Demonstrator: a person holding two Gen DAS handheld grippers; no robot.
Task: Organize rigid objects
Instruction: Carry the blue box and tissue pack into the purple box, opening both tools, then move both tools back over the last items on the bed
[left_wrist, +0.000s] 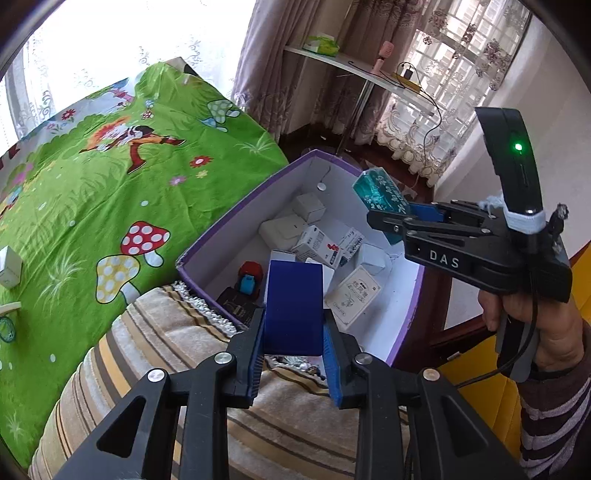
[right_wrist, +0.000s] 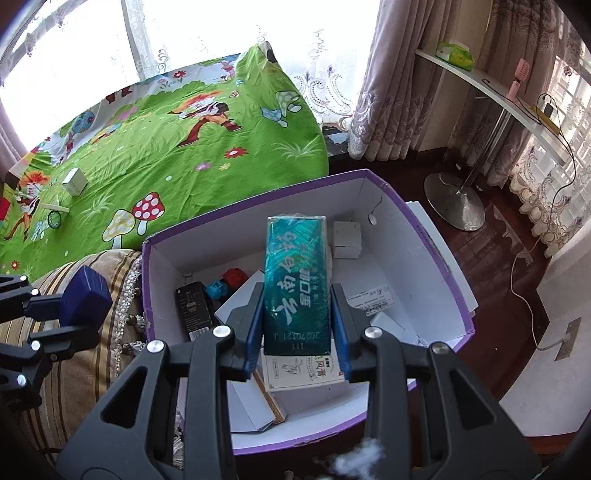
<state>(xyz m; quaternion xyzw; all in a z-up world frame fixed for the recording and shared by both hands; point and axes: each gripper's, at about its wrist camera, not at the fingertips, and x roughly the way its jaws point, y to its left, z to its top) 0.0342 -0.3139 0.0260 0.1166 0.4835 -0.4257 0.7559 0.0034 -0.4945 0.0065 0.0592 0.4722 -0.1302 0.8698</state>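
- Left gripper (left_wrist: 294, 363): pads clenched on blue box (left_wrist: 294, 306) at its near end; box long axis runs away from camera, far end pointing over the carton (left_wrist: 207, 240). No writing seen on it.
- Right gripper (right_wrist: 298, 345): pads clamped on teal box (right_wrist: 296, 284), wrapped in clear film; long axis also away from camera, held above carton interior. Print on it is Chinese, upside-down here, w/ "20270121" near the gripper end.
- Right gripper body, in left view, carries "DAS" and a green light; a hand (left_wrist: 532, 325) w/ striped sleeve holds it.
- Carton: purple outside, white inside, open top. Inside lie several white boxes (left_wrist: 325, 247) w/ small print too small to read, a black box (right_wrist: 192, 306), a red-and-blue toy (left_wrist: 249, 278).
- Carton is beside a striped cushion (left_wrist: 155, 354), next to a bed w/ green cartoon sheet (left_wrist: 110, 177) (mushrooms, flowers). One white cube (right_wrist: 75, 181) lies on sheet, well apart.
- Room: dark wood floor, lace curtains (right_wrist: 388, 92), bright windows, white shelf (right_wrist: 491, 88) on a metal foot.
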